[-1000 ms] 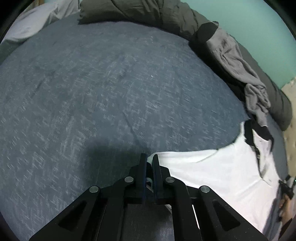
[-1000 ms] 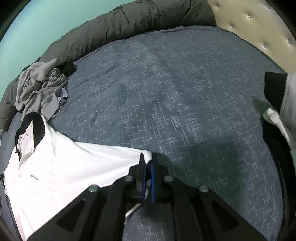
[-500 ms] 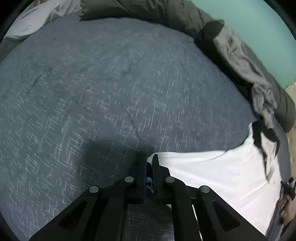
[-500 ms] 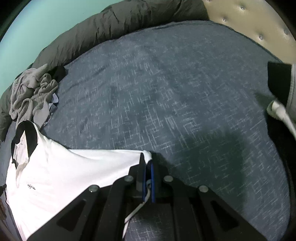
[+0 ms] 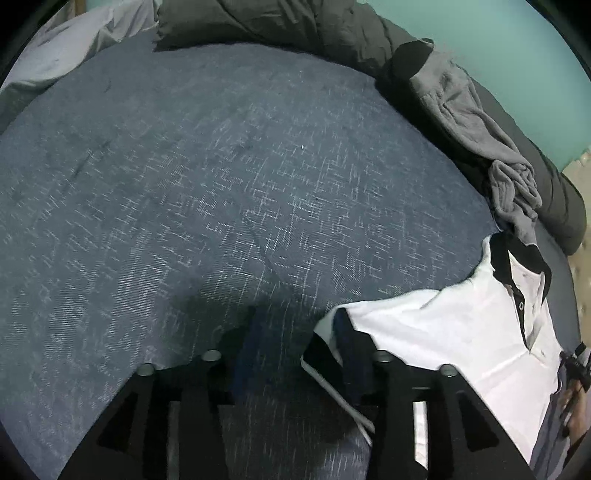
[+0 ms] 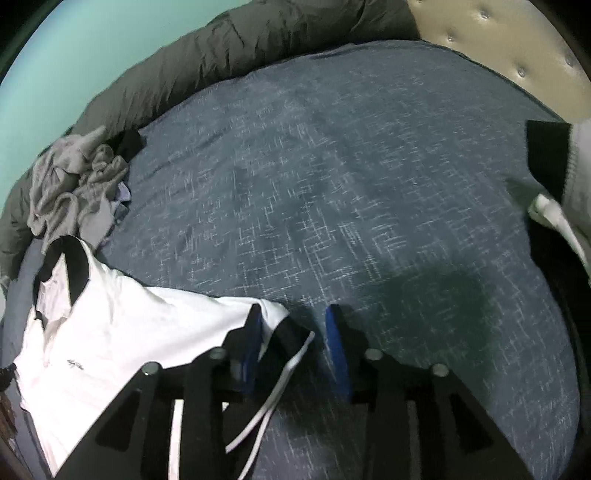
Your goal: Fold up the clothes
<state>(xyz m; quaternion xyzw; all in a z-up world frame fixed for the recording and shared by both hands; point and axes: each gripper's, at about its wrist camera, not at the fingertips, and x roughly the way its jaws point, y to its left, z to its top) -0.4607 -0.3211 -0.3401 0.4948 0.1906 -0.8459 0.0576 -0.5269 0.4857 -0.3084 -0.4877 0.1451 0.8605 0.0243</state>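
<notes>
A white polo shirt with a black collar and black-trimmed sleeves lies flat on the blue-grey bedspread. In the left wrist view my left gripper stands open, its right finger resting on the shirt's black sleeve cuff. In the right wrist view the same shirt spreads to the lower left. There my right gripper is open too, with the other sleeve's black cuff lying loose between its fingers.
A crumpled grey garment lies by the rolled dark duvet along the teal wall. Another black and white garment sits at the right edge of the right wrist view, near the padded headboard. A hand shows at far right.
Both grippers were shut on the shirt's sleeve ends; both have now opened and let the sleeves go onto the bedspread.
</notes>
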